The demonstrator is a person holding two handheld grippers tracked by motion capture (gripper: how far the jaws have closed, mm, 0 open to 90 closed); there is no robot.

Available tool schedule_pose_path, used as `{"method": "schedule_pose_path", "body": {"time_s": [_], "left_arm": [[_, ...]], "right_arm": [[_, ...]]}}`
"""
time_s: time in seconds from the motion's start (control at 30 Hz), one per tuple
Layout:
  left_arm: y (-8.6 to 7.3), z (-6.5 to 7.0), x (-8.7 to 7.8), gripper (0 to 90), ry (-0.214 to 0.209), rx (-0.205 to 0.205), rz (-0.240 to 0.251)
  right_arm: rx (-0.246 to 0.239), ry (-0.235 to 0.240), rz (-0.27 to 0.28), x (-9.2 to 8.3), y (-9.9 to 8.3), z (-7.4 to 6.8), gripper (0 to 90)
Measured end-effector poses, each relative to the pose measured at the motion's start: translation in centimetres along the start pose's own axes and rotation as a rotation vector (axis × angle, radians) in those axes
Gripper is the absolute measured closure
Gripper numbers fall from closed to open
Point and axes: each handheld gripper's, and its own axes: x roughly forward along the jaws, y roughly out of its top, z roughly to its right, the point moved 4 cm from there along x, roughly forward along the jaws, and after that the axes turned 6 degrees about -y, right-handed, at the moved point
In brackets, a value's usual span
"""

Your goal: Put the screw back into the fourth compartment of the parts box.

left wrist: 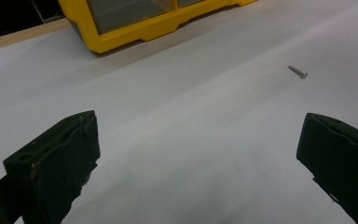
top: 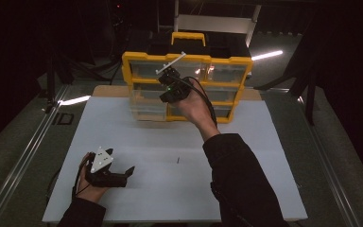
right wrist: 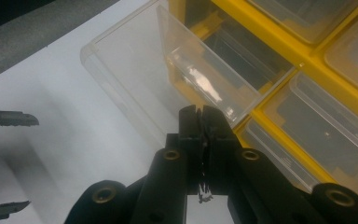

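The work in hand centres on the yellow plastic organiser cabinet with clear drawers [top: 187,87], standing at the far middle of the white-topped bench [top: 123,142]. One clear plastic drawer [right wrist: 168,70] is pulled out of the cabinet's frame towards the person, open and, as far as the right gripper view shows, with nothing in it. The right gripper [right wrist: 201,122] is held up against the cabinet's front, just at the near edge of that open drawer, its jaws pressed together; a small dark thing seems pinched between them, too small to name, perhaps a screw.

A small grey metal screw [left wrist: 298,72] lies loose on the bench well in front of the cabinet, roughly midway between the cabinet and the person. The left gripper [top: 123,172] rests low on the bench, far from the cabinet on its near left side, jaws spread wide and holding nothing, facing the screw from some way off.

By my reading, the drawer-opening step is done and the right gripper is about to put something into the drawer. What is left: releasing over the drawer, fetching the loose screw from the bench, and pushing the drawer back into the cabinet.
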Motion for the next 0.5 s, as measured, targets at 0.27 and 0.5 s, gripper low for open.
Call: {"method": "schedule_pose_path", "body": {"time_s": [0.27, 0.5], "left_arm": [[-0.01, 0.01, 0.01, 0.0, -0.001, 0.002, -0.002], [-0.02, -0.01, 0.01, 0.0, 0.0, 0.001, -0.003]], "right_arm": [[-0.006, -0.005, -0.005, 0.46, 0.01, -0.37, 87.4], [-0.013, -0.015, -0.01, 0.85, -0.06, -0.56, 87.2]]}}
